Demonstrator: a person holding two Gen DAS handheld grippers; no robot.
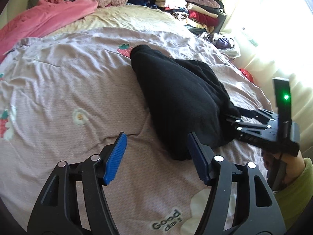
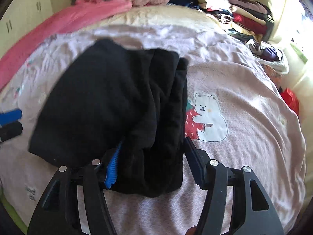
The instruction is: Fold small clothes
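A black fleece garment (image 2: pixel 109 105), bunched and partly folded over itself, lies on a pink bedspread (image 1: pixel 78 90) printed with strawberries and a white bear (image 2: pixel 210 115). Seen from the right wrist, the right gripper (image 2: pixel 152 164) has its fingers spread wide, with the garment's near edge draped between them; the cloth covers much of the blue-ribbed left finger (image 2: pixel 112 168) and stops just short of the dark right finger (image 2: pixel 194 164), which rests clear of the fabric over the spread. The fingers are not pinched together, so whether any cloth is truly held cannot be told.

Seen from the left wrist, the left gripper (image 1: pixel 156 156) hovers low over the bed with its fingers released and parted, nothing between them but bare bedspread. The garment's rounded near corner sits just beside the inner face of its right finger (image 1: pixel 197 160), while its left finger (image 1: pixel 115 158) stands well apart from the cloth.

The right gripper enters that view from the right, buried at its tips in the black fabric. A pink blanket (image 1: pixel 45 17) and a stack of folded clothes (image 1: pixel 187 5) lie along the far side of the bed.
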